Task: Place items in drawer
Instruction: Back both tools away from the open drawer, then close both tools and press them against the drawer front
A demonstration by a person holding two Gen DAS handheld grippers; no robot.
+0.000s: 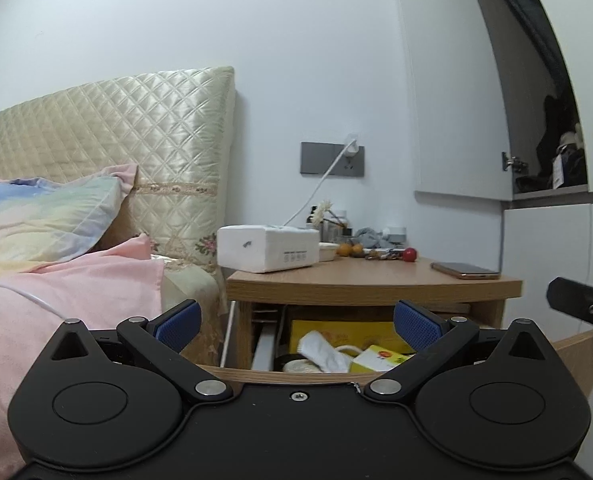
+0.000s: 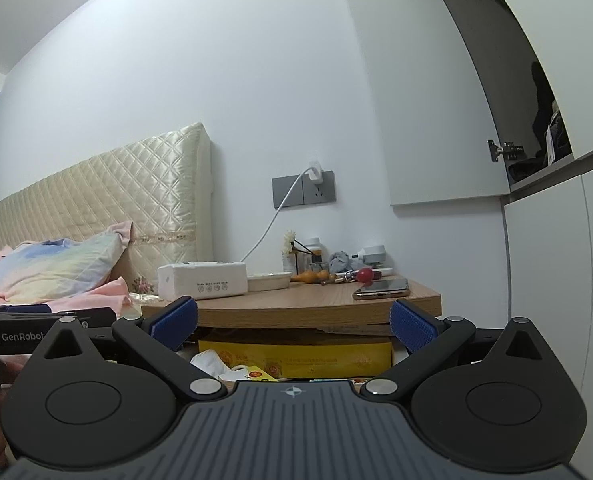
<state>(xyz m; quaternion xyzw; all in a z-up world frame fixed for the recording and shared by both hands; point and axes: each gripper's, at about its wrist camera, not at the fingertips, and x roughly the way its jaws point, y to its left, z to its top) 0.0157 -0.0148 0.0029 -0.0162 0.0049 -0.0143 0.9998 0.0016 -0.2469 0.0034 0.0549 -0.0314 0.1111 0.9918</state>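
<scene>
Hovering in front of the nightstand (image 2: pixel 296 306), both grippers are spread wide and hold nothing: left gripper (image 1: pixel 298 322) faces the pulled-out drawer (image 1: pixel 572 354), right gripper (image 2: pixel 294 322) sits a bit to its right at about the same height. The drawer is already out, so I judge the step in hand is picking something off the top.

Risks: the drawer is crowded. A yellow box (image 2: pixel 296 354) fills the back, with a white mask (image 2: pixel 212 362) and a small carton (image 1: pixel 376 360) in front, so a dropped item may land on the pile and jam the drawer when it shuts. The phone (image 2: pixel 382 288) lies flat near the front right edge of the top; it's thin and slick, so a pinch from above could slip or nudge it off the edge. The red ball (image 2: pixel 365 275) just behind it would roll if bumped. The charger cable (image 2: pixel 280 216) trails down from the wall socket behind the tissue pack (image 2: pixel 202 280) and could snag a finger reaching to the back. The two grippers are close together and could knock each other.

Candidate items all still sit on top: tissue pack at left, soft and bulky, probably too wide for one grip; a shallow white dish (image 2: pixel 268 280) beside it; small orange pieces, a bottle and a grey crumpled thing at the back, too small to tell exactly what they are.
</scene>
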